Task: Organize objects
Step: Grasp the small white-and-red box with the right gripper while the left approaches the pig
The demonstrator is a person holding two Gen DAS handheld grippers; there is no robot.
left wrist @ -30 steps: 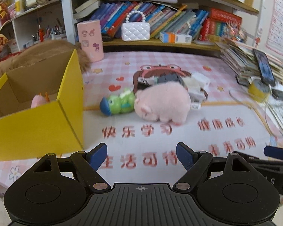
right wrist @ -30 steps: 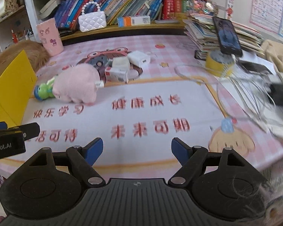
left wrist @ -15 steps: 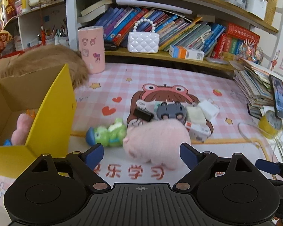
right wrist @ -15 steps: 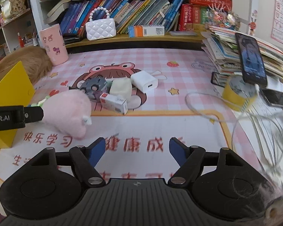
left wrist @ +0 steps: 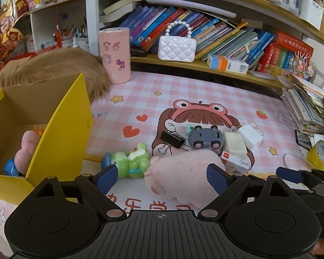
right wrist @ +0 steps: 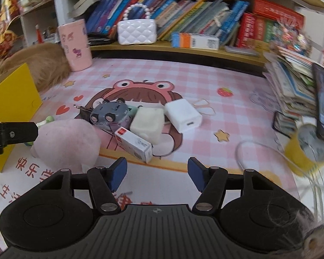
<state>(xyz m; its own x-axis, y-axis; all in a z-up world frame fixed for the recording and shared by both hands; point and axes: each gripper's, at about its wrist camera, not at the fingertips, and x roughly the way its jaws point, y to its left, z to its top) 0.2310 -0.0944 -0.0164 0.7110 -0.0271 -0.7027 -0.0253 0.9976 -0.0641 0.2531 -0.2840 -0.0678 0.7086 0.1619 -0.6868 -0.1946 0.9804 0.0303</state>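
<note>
Bench [left wrist: 205,90], pink checked mat. Yellow box [left wrist: 60,133] at 9 o'clock in my left view, open-topped, a pink plush [left wrist: 26,149] inside.

Pink pig plush [left wrist: 183,172] lies at centre, seen between my left gripper [left wrist: 162,176] fingers, which stand wide, nothing held; whether they touch the pig I cannot tell.

Green frog toy [left wrist: 131,161] just beside the pig at its 9 o'clock.

Toward 1 o'clock: grey toy car [right wrist: 109,113], white charger [right wrist: 182,115], small white carton [right wrist: 134,145], clustered.

Right gripper [right wrist: 157,173] fingers about half open, just been closing, empty, short of the carton.
</note>
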